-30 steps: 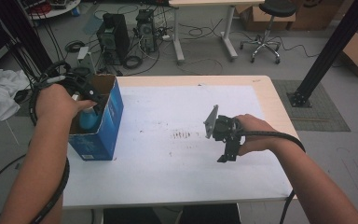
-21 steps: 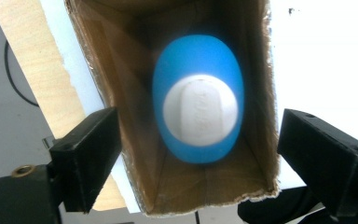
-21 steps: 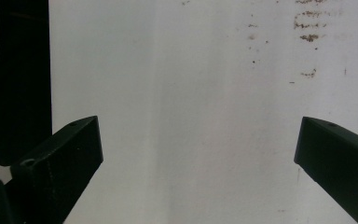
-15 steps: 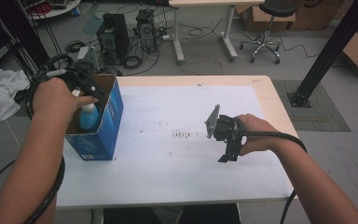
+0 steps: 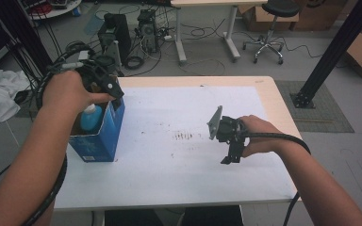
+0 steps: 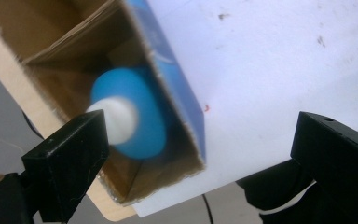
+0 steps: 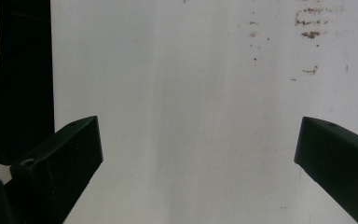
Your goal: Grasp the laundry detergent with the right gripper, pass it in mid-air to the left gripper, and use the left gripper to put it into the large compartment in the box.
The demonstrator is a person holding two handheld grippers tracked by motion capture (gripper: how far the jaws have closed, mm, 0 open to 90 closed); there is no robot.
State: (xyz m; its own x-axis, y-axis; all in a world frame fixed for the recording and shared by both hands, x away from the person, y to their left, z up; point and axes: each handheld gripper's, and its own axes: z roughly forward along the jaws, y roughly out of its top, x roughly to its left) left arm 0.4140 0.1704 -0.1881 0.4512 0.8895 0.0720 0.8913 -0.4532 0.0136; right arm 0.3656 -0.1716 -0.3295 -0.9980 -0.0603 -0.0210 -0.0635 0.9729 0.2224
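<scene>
The blue bottle (image 5: 91,120) with its white cap stands inside the open-topped blue carton (image 5: 101,136), which sits on the worktop (image 5: 169,179) close to its left edge, about midway between the far and near edges. Only the bottle's cap and shoulders show above the carton's rim in the high view.

The left claw (image 5: 114,92) hangs just above the far end of the carton, over the bottle and apart from it. Its jaws have just been opening and now stand wide, with nothing pressed between them. In the left gripper view the left claw (image 6: 200,154) looks down into the carton (image 6: 177,79): the bottle (image 6: 135,116) lies below and beyond the jaws, blurred, its white cap close behind the left-hand jaw in that view and its blue body toward the carton's inner wall. The pads do not touch it.

The right claw (image 5: 230,157) is held over the right half of the worktop, nearer the near edge than the far one, well apart from the carton and bottle. In the right gripper view the right claw (image 7: 198,154) has its jaws spread wide over bare white worktop (image 7: 191,93), gripping nothing, with a few brown specks further ahead.
</scene>
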